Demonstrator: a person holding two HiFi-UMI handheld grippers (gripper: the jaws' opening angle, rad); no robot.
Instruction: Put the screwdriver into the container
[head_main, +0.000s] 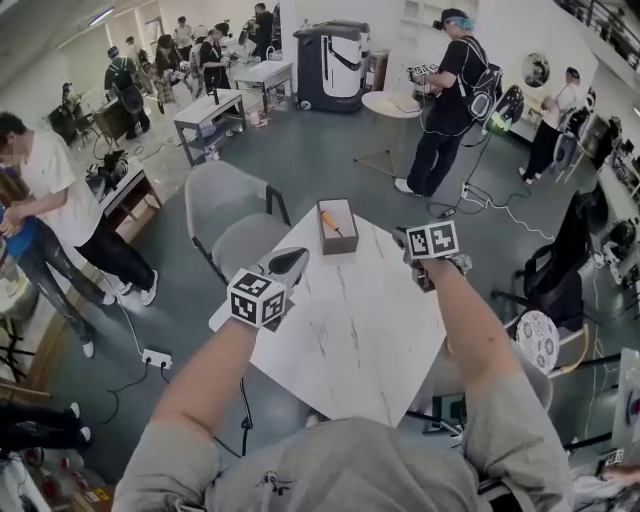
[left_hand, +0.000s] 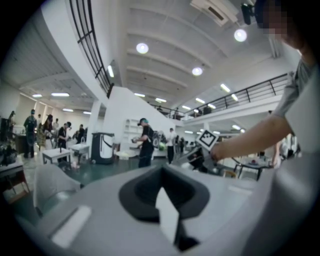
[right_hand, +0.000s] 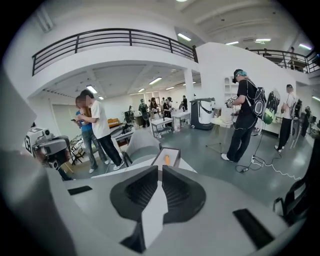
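Note:
A brown open-topped container (head_main: 337, 240) stands at the far edge of the white table (head_main: 350, 330), and an orange-handled screwdriver (head_main: 331, 221) lies inside it. The right gripper view shows the same container (right_hand: 161, 155) just ahead, the screwdriver (right_hand: 167, 160) in it. My right gripper (head_main: 408, 245) hovers to the right of the container; its jaws (right_hand: 160, 170) stand a narrow slit apart with nothing between them. My left gripper (head_main: 293, 260) hangs over the table's left edge, tilted upward, its jaws (left_hand: 162, 170) together and empty.
A grey chair (head_main: 235, 215) stands beyond the table's left corner. A person with a headset (head_main: 450, 100) stands farther back beside a small round table (head_main: 390, 103). Other people stand at the left (head_main: 60, 210). Cables and a power strip (head_main: 157, 357) lie on the floor.

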